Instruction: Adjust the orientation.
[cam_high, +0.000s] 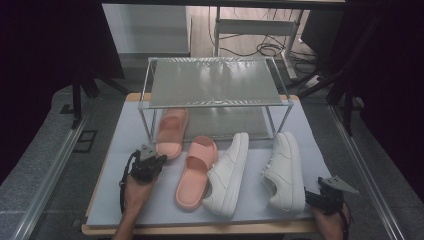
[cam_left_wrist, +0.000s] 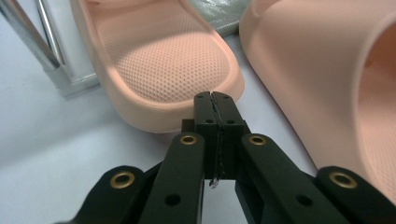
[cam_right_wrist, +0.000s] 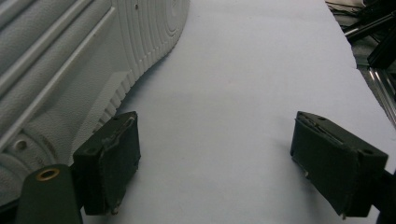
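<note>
Two pink slides and two white sneakers lie on a pale mat (cam_high: 125, 150) in the high view. My left gripper (cam_high: 152, 161) sits at the heel of the left pink slide (cam_high: 171, 131), whose toe end lies under the rack. In the left gripper view its jaws (cam_left_wrist: 214, 95) are pressed together with nothing between them, right at the rim of that slide (cam_left_wrist: 163, 60); the other pink slide (cam_left_wrist: 317, 70) is beside it. My right gripper (cam_high: 325, 197) rests at the mat's front right, beside the right sneaker (cam_high: 285, 170). Its jaws (cam_right_wrist: 215, 158) stand wide open over bare mat, with the sneaker's sole (cam_right_wrist: 70, 56) to one side.
A clear two-level shoe rack (cam_high: 215, 82) stands at the back of the mat, and its metal leg (cam_left_wrist: 28, 35) is close to the left slide. The second white sneaker (cam_high: 227, 175) lies between the right pink slide (cam_high: 196, 172) and the right sneaker. Cables trail on the floor behind.
</note>
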